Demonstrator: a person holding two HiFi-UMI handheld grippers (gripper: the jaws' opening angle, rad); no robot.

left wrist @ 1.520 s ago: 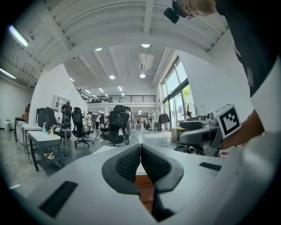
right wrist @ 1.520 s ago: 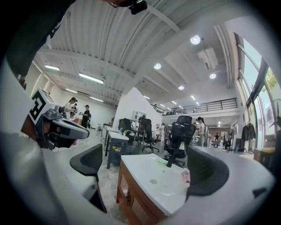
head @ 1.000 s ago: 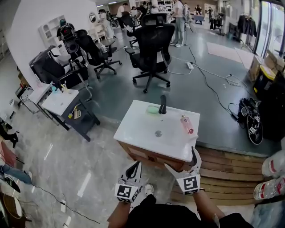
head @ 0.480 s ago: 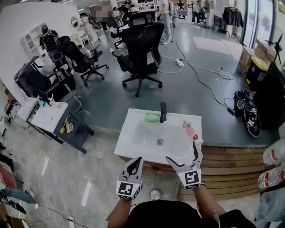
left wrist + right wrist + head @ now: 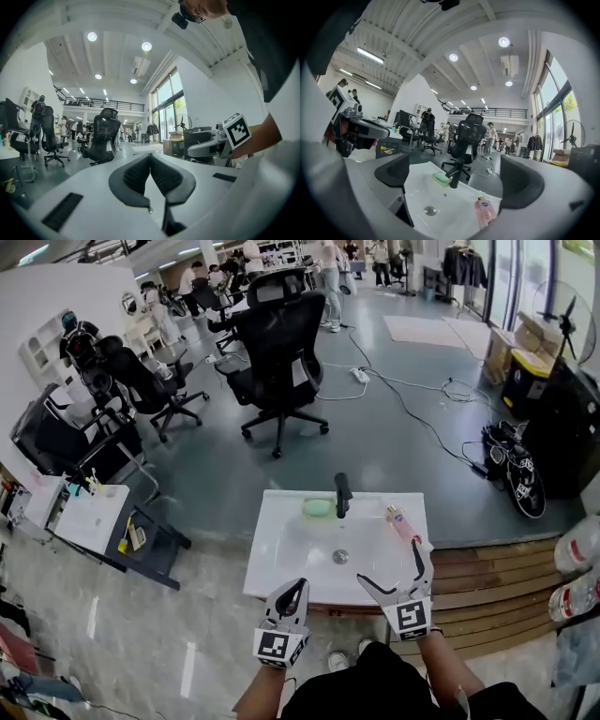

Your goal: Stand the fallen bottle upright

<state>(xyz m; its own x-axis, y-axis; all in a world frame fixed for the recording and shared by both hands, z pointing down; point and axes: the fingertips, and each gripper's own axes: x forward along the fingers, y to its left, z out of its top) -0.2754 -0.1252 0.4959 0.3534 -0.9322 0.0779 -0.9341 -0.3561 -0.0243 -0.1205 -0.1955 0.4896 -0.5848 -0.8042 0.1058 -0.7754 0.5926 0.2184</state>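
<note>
Right gripper point(image 5: 392, 564), jaws apart, nearer the bottle point(image 5: 401, 523)

- Left gripper point(image 5: 289, 594): white shell, black ribbed pads point(image 5: 136, 174).
- Right gripper point(image 5: 391, 565): same white shell, black pads, long curved fingers.
- Marker cube point(image 5: 274, 646) on each: white faces, black square pattern.
- Top point(image 5: 375, 688): black, short sleeves.
</note>
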